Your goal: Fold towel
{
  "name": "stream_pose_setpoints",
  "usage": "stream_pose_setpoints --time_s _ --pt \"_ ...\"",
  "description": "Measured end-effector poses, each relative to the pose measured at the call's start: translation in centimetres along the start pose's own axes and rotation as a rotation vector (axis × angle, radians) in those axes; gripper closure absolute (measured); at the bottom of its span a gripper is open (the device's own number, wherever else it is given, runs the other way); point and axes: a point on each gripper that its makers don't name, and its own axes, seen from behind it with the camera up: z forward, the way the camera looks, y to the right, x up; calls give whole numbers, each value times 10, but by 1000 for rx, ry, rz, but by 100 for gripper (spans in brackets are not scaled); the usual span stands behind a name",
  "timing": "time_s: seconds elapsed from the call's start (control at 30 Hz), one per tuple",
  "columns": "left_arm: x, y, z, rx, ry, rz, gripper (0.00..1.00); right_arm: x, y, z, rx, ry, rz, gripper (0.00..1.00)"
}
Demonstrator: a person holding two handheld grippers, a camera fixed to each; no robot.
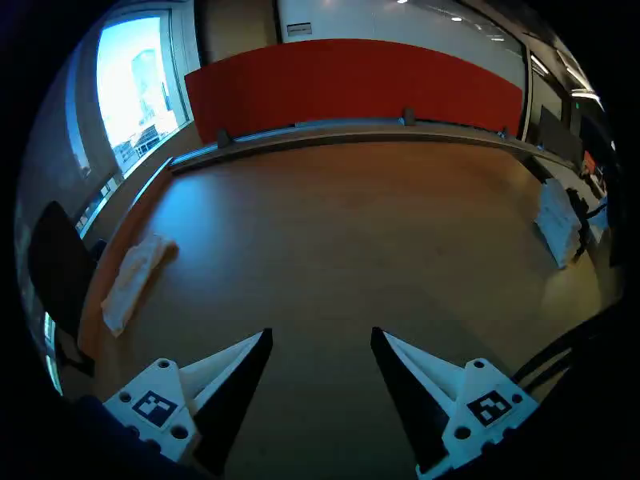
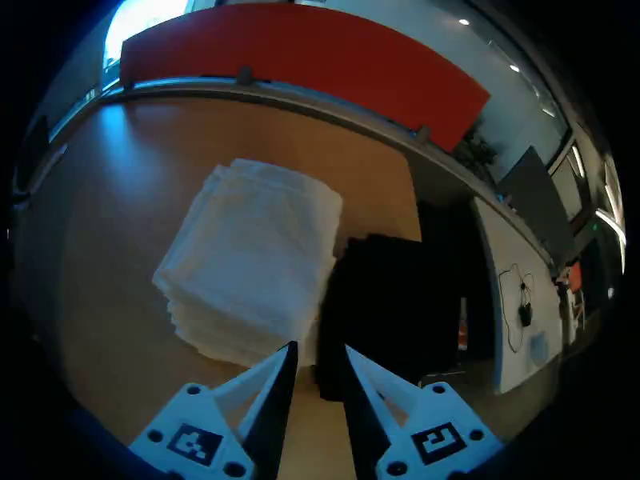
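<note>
A loose white towel lies rumpled along the left edge of the wooden table. At the table's right edge stands a stack of folded white towels. My left gripper is open wide over bare wood, well short of both. In the right gripper view the same stack of folded towels is close in front. My right gripper hovers at the stack's near right corner, its fingers a narrow gap apart with nothing between them.
A black object sits right beside the stack at the table's edge. A red partition and a rail run along the table's far side. A window is at far left. A dark chair back stands beyond the left edge.
</note>
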Motion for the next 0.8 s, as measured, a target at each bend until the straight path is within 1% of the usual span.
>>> stream_pose_setpoints --time_s 0.03,0.17,0.3,0.33,0.37,0.8 --pt "0 0 0 0 0 0 9 1 1 -1 -3 4 1 48" --pt "1 1 0 -3 3 1 9 6 1 -4 -6 20 -1 31" --pt "1 2 -2 -4 6 0 9 12 -1 -6 -8 34 -5 5" --pt "1 2 -2 -4 7 0 9 13 -1 -7 -11 37 -6 1" --pt "1 2 -2 -5 8 -1 9 14 0 -7 -14 40 -7 0" --pt "2 -2 -6 -3 17 -7 9 24 -5 -11 -19 66 -3 0"
